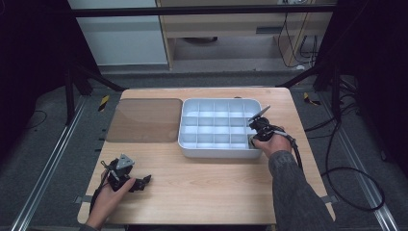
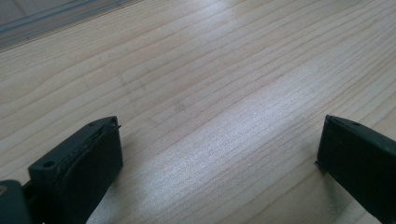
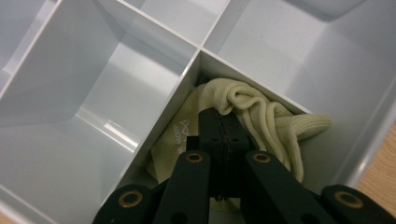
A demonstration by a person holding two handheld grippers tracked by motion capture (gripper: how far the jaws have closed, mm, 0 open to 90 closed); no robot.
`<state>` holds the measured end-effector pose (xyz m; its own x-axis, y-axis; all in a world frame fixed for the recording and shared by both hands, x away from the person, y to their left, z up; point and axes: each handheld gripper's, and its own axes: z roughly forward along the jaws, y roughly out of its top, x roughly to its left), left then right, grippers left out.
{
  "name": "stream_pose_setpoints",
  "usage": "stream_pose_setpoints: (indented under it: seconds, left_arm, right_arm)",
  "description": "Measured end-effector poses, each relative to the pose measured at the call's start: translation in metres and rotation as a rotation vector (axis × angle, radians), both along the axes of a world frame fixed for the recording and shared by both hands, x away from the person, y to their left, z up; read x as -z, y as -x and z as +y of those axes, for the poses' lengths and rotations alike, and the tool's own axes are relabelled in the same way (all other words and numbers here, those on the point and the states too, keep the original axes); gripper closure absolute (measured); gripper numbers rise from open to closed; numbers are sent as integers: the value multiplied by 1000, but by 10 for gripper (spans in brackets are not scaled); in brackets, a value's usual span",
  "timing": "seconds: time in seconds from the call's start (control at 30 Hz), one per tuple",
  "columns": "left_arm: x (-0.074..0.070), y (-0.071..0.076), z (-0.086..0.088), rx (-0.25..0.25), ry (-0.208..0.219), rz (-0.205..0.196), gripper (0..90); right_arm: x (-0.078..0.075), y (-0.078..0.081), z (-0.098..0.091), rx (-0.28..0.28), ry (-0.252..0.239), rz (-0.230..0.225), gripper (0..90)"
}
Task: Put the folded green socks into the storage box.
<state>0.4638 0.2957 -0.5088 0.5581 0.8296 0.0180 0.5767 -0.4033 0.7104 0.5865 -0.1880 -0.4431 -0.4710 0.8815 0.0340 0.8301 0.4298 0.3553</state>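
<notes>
sock tucked into the corner cell

the right gripper stood nose-down in the near right corner compartment of the white divided tray, its jaws pinched fully together on a fold of the cream sock. the sock lay bunched against the divider and the outer wall of that cell, its ribbed cuff spilling toward the wall, a printed mark showing on the flat part. from the high view the right hand sat at the tray's near right corner. the left gripper rested low over bare wooden table near the front left, jaws spread wide with nothing between them. a brown translucent lid lay flat just beside the tray on its left.

this looked like the placing step, with the sock already down inside its cell. the next move probably called for letting the jaws part so the fabric dropped free, then lifting straight up without snagging a loop of the cuff or dragging it over the divider.
</notes>
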Motion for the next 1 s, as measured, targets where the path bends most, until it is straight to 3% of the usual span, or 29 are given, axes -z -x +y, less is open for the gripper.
stream_pose_setpoints:
  seconds: [0.57, 1.0]
  left_arm:
    - [0, 0, 0, 1, -1, 0, 0]
    - [0, 0, 0, 0, -1, 1, 0]
  right_arm:
    - [-25, 5, -10, 2, -48, -65, 900]
    - [-52, 13, -22, 20, -86, -185, 900]
